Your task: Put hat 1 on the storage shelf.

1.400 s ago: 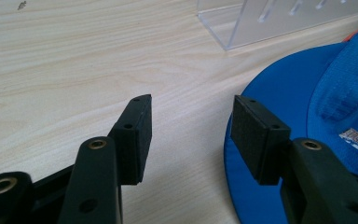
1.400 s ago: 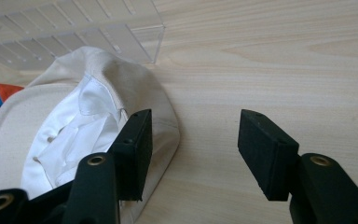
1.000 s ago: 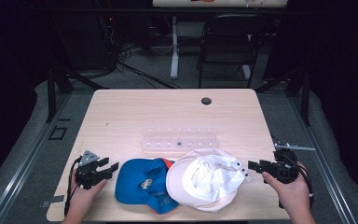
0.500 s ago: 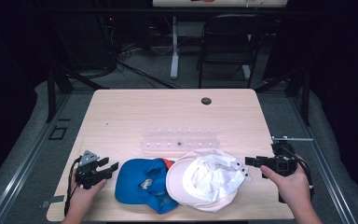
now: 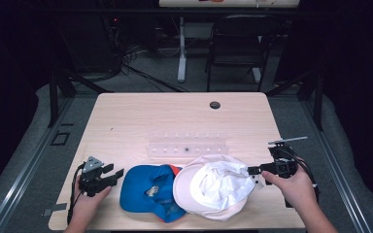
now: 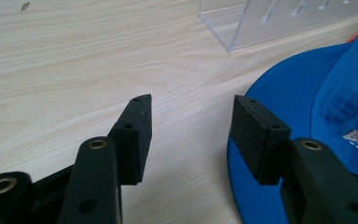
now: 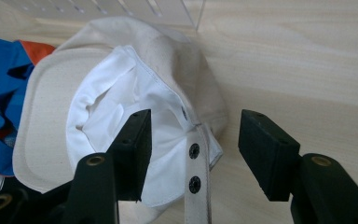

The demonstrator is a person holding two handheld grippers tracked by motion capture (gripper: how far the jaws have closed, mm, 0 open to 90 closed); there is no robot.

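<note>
A white cap [image 5: 216, 187] lies upside down near the table's front edge, its white lining up, overlapping a blue cap [image 5: 145, 191] on its left. The white cap [image 7: 121, 102] has a snap strap [image 7: 196, 168] that lies between the jaws of my right gripper [image 7: 193, 140], which is open just above it. In the high view the right gripper [image 5: 255, 171] meets the white cap's right rim. My left gripper [image 5: 112, 175] rests open on the table just left of the blue cap. Its right jaw hangs over the blue cap's brim [image 6: 279, 93], with nothing between the jaws of the left gripper [image 6: 191, 126].
A clear plastic rack [image 5: 187, 144] with small pegs stands mid-table behind the caps; it is the clear plastic rack [image 6: 279, 18] ahead of the left gripper. A dark round grommet [image 5: 215, 105] sits near the table's far edge. A chair [image 5: 238, 48] stands beyond the table.
My right gripper has moved left and slightly forward, from beside the white cap to its right rim over the strap. The left gripper has stayed put.
</note>
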